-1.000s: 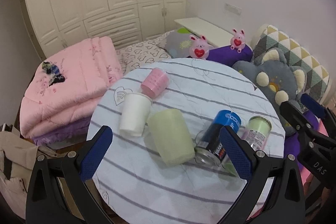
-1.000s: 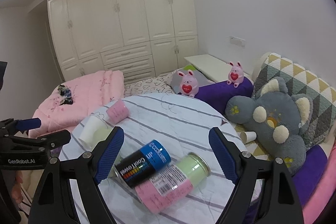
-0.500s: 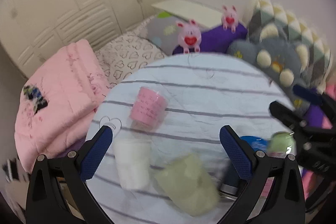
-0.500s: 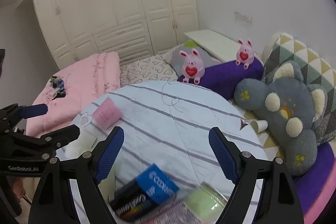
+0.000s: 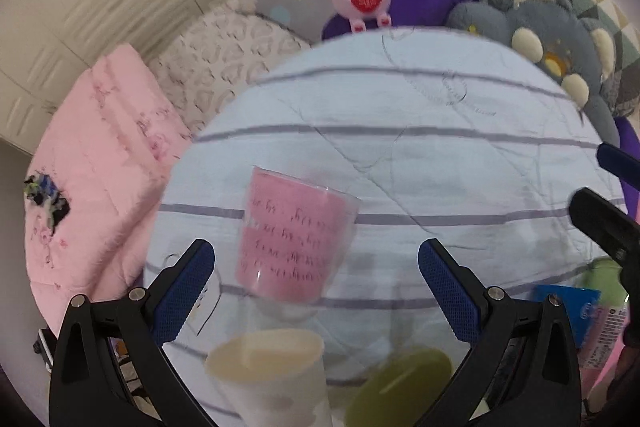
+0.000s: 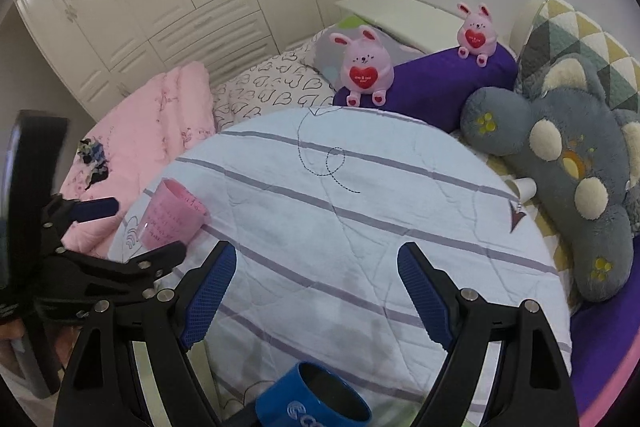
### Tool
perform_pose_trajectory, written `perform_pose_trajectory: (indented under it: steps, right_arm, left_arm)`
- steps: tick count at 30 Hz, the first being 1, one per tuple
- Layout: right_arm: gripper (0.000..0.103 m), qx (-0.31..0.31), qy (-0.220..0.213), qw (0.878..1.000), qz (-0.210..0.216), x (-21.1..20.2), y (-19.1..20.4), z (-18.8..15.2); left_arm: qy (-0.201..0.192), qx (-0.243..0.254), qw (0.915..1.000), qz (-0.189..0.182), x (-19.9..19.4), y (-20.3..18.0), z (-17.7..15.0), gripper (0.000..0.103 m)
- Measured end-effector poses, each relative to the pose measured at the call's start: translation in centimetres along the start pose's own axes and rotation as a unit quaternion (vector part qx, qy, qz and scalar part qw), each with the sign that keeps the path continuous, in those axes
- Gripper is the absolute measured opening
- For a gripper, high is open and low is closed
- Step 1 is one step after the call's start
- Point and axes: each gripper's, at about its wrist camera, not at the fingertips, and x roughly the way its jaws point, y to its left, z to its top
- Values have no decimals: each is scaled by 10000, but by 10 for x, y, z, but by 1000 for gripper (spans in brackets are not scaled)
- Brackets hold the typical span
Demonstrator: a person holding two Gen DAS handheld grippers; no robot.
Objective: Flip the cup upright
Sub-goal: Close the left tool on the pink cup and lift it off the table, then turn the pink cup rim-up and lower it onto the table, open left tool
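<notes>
A pink cup [image 5: 294,237] lies on its side on the round striped table [image 5: 420,131], its wide mouth facing away from me. My left gripper [image 5: 316,283] is open, its blue pads on either side of the cup's near end, not touching it. A white cup [image 5: 272,375] and a pale green cup [image 5: 404,383] sit blurred just below it. In the right wrist view my right gripper [image 6: 316,291] is open and empty over the table [image 6: 360,211], with the pink cup [image 6: 172,215] and the left gripper [image 6: 100,255] to its left.
A blue can [image 6: 316,399] lies at the near table edge, also seen in the left wrist view [image 5: 568,307] beside a green-lidded can [image 5: 604,287]. Pink bunny toys [image 6: 362,67], a grey plush [image 6: 568,155], a purple bolster and a pink quilt [image 6: 160,123] surround the table.
My left gripper has moved forward past the white and green cups, so the pink cup now sits between its open pads. My right gripper has also moved forward over the cans.
</notes>
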Motion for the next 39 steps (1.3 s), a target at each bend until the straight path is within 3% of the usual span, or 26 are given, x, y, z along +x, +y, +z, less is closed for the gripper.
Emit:
perform_pose_trajectory:
  steps: [12, 16, 21, 31, 39]
  right_arm:
    - [84, 57, 247, 9997, 39, 24, 1, 3]
    - [84, 81, 270, 9996, 38, 25, -1, 2]
    - [84, 66, 259, 9996, 15, 22, -1, -1]
    - [84, 33, 229, 9997, 27, 6, -2, -7]
    - [84, -106, -42, 9999, 100, -39, 7, -20]
  left_arm:
    - [549, -123, 9984, -44, 46, 11, 9, 99]
    - [571, -299, 9976, -269, 53, 15, 11, 69]
    - [436, -520, 9969, -399, 47, 20, 11, 66]
    - [43, -753, 9968, -266, 3, 21, -3, 66]
    - [-409, -683, 9967, -169, -77, 1, -40, 66]
